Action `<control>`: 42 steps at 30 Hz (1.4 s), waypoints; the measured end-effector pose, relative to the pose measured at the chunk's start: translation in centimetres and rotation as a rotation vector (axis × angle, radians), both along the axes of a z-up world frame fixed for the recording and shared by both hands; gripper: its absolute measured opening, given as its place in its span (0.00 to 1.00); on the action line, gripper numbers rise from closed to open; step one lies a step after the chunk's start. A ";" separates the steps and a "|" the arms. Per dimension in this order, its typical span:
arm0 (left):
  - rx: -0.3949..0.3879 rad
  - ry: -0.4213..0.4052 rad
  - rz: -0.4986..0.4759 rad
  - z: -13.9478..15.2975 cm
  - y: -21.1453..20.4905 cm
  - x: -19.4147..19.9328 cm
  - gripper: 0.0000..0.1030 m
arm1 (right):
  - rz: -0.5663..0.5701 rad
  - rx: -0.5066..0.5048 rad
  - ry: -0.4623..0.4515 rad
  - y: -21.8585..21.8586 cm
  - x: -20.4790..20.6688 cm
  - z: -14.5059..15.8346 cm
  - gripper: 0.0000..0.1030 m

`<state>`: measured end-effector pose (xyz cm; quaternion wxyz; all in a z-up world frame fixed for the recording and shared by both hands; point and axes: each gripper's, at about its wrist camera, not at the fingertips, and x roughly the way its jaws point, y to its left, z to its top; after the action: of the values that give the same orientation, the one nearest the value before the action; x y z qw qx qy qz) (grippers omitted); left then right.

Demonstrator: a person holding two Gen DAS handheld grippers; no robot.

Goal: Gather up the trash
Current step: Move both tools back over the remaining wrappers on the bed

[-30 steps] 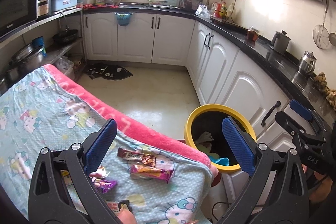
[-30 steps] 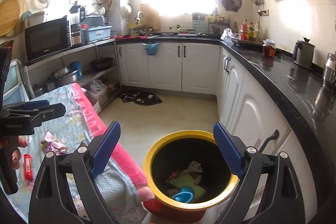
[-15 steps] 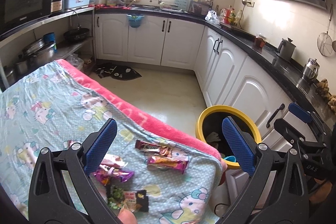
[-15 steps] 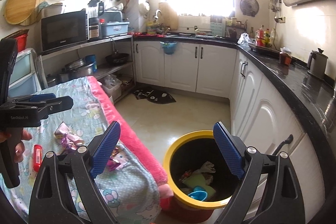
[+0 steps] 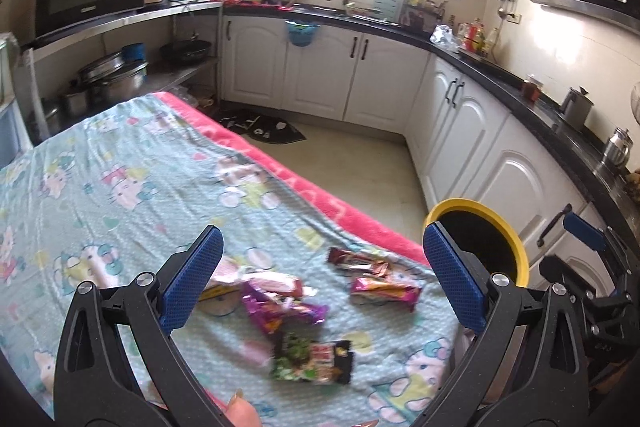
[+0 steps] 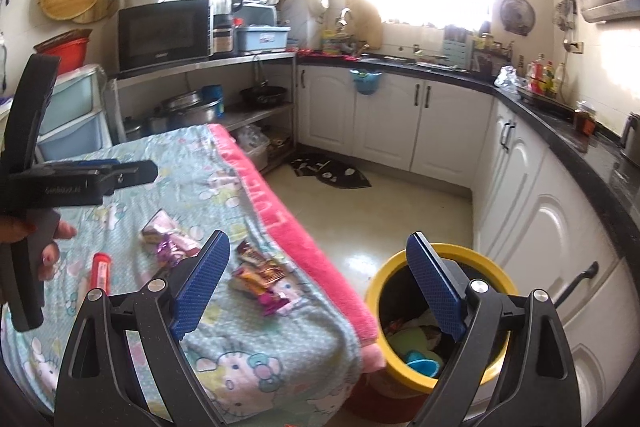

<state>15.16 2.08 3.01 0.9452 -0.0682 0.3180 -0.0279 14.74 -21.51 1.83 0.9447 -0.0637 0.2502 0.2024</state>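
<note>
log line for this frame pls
phase: approach wrappers | left gripper: jaws open, empty | right gripper: jaws open, empty | wrappers: on blanket | bin: floor beside table, holds trash

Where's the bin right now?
The bin stands on the floor off the table's right corner, by the white cabinets. It shows lower right in both wrist views, partly behind each tool's right finger.

a table draped in a light blue cartoon-cat blanket (image 5: 132,183) with a pink fleecy border (image 6: 280,227) carries the litter. near the blanket's pink border lie a dark brown snack wrapper (image 5: 356,261) and, just beside it, a pink-and-orange snack wrapper (image 5: 384,293). farther from the border lie a crumpled purple wrapper (image 5: 280,311), a pale pink packet (image 5: 272,283) and a black-and-green noodle packet (image 5: 316,357). farthest from it lies a red tube (image 6: 100,269).
</note>
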 end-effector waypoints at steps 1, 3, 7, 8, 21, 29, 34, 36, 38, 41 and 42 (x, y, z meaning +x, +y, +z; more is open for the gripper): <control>0.001 0.003 0.011 -0.1 0.6 -0.1 0.90 | 0.008 -0.002 0.005 0.3 -0.1 -0.2 0.85; 0.001 0.007 0.032 -0.2 1.7 -0.2 0.90 | 0.028 -0.005 0.019 1.1 -0.2 -0.6 0.85; -0.001 0.025 0.076 -0.8 3.8 -0.5 0.90 | 0.058 -0.022 0.036 2.5 -0.2 -1.4 0.85; -0.006 0.032 0.086 -1.1 4.3 -0.6 0.90 | 0.065 -0.026 0.042 2.9 -0.2 -1.6 0.85; -0.095 0.149 0.187 -5.6 9.8 0.1 0.90 | 0.107 -0.119 0.123 5.2 2.6 -5.8 0.85; -0.219 0.222 0.195 -8.4 11.3 2.0 0.89 | 0.097 -0.140 0.160 5.3 4.1 -7.7 0.85; -0.336 0.287 0.209 -10.0 11.3 2.9 0.79 | 0.093 -0.142 0.169 5.4 4.7 -8.2 0.85; -0.388 0.307 0.218 -10.4 11.2 2.9 0.72 | 0.093 -0.137 0.170 5.4 4.9 -8.3 0.85; -0.420 0.324 0.218 -10.6 10.9 2.8 0.63 | 0.093 -0.137 0.171 5.4 5.0 -8.4 0.85; -0.450 0.344 0.230 -10.8 10.3 3.4 0.63 | 0.098 -0.142 0.179 5.5 5.4 -8.8 0.85; -0.454 0.350 0.240 -11.0 10.2 3.7 0.63 | 0.102 -0.145 0.182 5.6 5.5 -9.0 0.85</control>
<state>18.84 12.25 -7.98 0.8333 -0.3184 0.4512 0.0260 20.29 -15.93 -7.14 0.8995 -0.1259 0.3452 0.2363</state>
